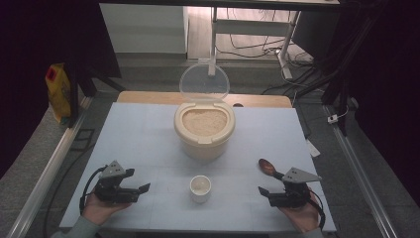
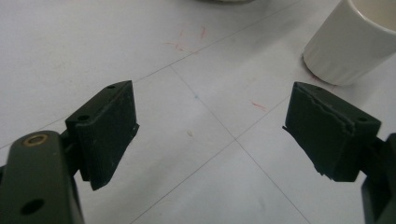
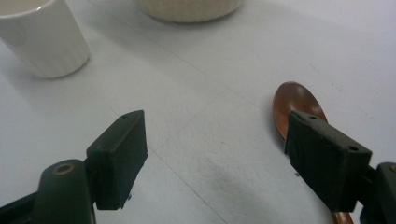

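Note:
A cream rice bin (image 1: 204, 130), full of rice, stands at the table's middle with its clear lid (image 1: 204, 82) raised. In front of it is a small white cup (image 1: 200, 189) holding some rice. A brown wooden spoon (image 1: 268, 167) lies at the right, bowl up. My left gripper (image 1: 139, 181) rests low at the front left, open, with bare table between its jaws (image 2: 210, 126); the cup (image 2: 346, 42) is off to its right. My right gripper (image 1: 270, 183) sits open at the front right (image 3: 215, 140). The spoon (image 3: 296, 100) runs under its right-hand jaw, and the cup (image 3: 44, 39) is far left.
The light blue table mat (image 1: 148, 134) has free room on both sides of the bin. The bin's base (image 3: 189, 9) shows at the top of the right gripper view. A yellow bag (image 1: 59, 91) stands on the floor, left of the table.

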`<state>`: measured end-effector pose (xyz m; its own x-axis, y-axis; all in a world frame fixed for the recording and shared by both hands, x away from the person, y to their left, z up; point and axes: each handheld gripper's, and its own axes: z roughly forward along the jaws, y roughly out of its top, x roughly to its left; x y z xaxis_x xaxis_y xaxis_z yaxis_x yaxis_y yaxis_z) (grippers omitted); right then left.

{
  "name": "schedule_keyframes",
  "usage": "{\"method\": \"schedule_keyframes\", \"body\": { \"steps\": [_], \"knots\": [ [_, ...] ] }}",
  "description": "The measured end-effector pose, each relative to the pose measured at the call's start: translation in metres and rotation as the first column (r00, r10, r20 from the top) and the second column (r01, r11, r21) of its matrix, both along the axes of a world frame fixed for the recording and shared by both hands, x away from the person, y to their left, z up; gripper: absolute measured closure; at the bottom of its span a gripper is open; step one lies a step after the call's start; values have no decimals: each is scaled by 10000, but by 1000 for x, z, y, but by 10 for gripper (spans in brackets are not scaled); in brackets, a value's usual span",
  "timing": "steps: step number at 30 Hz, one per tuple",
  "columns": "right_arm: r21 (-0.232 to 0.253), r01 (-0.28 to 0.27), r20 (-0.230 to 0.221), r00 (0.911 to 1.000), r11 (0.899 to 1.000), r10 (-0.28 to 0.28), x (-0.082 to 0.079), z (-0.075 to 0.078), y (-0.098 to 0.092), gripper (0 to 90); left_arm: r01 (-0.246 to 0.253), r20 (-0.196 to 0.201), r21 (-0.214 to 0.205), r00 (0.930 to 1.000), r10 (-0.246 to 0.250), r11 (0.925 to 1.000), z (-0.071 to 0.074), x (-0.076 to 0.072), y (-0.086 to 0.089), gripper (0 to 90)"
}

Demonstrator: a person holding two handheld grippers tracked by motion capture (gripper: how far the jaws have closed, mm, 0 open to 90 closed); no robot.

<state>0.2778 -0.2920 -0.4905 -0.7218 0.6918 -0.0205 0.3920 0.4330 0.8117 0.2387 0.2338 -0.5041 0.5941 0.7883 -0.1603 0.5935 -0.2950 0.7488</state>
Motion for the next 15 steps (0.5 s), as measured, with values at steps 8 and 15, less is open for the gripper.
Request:
{"method": "schedule_keyframes", "body": {
  "steps": [8,15],
  "knots": [
    [-159,-84,-19,10000,9998,84,-1,0,2,213,11,64,3,10000,-11,10000,2,-2,0,163],
    [-172,-89,-43,10000,9998,88,-1,0,3,216,44,82,57,10000,-44,10000,1,-2,0,163]
  ]
}}
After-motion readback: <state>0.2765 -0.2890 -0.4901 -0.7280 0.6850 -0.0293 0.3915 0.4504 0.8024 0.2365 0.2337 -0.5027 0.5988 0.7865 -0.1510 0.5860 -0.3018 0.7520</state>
